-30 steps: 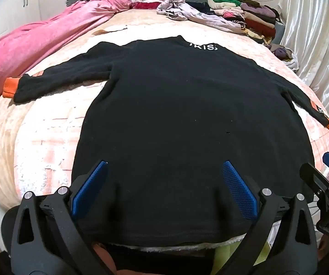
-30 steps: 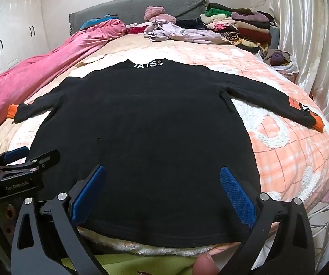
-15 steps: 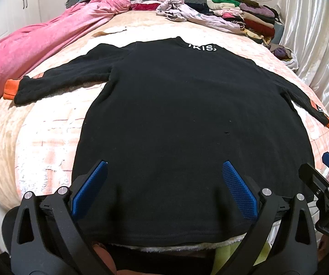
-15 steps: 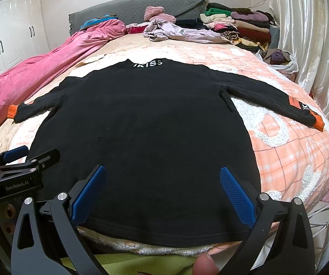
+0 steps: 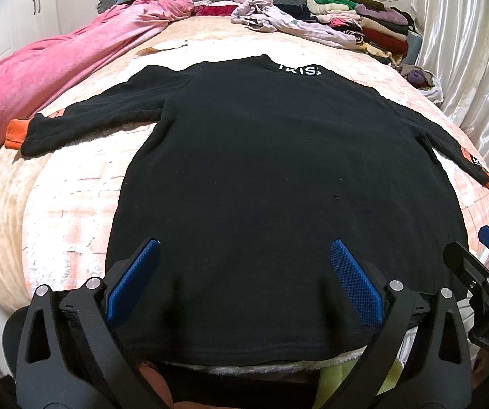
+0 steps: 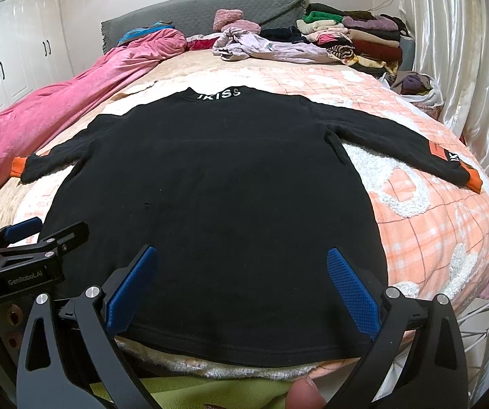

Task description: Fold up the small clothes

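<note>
A black long-sleeved top with orange cuffs and white collar lettering lies flat on the bed, sleeves spread to both sides; it also shows in the right wrist view. My left gripper is open and empty, hovering over the hem. My right gripper is open and empty, also over the hem. Each gripper shows at the edge of the other's view: the right one and the left one.
A peach checked blanket covers the bed. A pink quilt lies along the left side. Loose clothes and a stack of folded clothes sit by the headboard. Curtains hang at the right.
The views have shifted only slightly. Both grippers stay open over the hem and the top has not moved.
</note>
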The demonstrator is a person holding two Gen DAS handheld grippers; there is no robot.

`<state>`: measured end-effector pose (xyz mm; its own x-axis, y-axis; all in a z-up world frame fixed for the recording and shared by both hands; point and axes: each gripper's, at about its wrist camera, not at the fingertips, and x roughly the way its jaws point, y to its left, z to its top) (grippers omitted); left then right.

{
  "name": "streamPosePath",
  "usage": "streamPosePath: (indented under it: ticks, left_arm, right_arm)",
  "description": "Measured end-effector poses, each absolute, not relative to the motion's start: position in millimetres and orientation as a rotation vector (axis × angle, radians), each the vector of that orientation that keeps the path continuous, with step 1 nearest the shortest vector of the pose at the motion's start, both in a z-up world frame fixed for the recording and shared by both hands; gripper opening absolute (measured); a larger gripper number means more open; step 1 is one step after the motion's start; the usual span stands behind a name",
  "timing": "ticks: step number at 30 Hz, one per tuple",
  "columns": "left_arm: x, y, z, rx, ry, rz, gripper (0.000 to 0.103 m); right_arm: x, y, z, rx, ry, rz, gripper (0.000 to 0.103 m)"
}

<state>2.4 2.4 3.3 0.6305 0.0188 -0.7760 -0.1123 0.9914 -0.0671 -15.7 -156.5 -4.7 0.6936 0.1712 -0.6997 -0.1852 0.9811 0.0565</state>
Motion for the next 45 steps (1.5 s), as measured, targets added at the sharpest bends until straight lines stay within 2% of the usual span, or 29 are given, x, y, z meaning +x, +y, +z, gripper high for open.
streamPosePath:
  ticks: [28,45]
  left_arm:
    - [10,-10,0,-0.102,0.902,0.071,0.094]
    - [55,-27,10,-0.065,0.913,0.029,0.094]
  right_arm:
    - [-7,-168,-6,0.025,0.770,0.184,0.099]
    - [34,-213,-5,0.045,0.764,0.113,0.099]
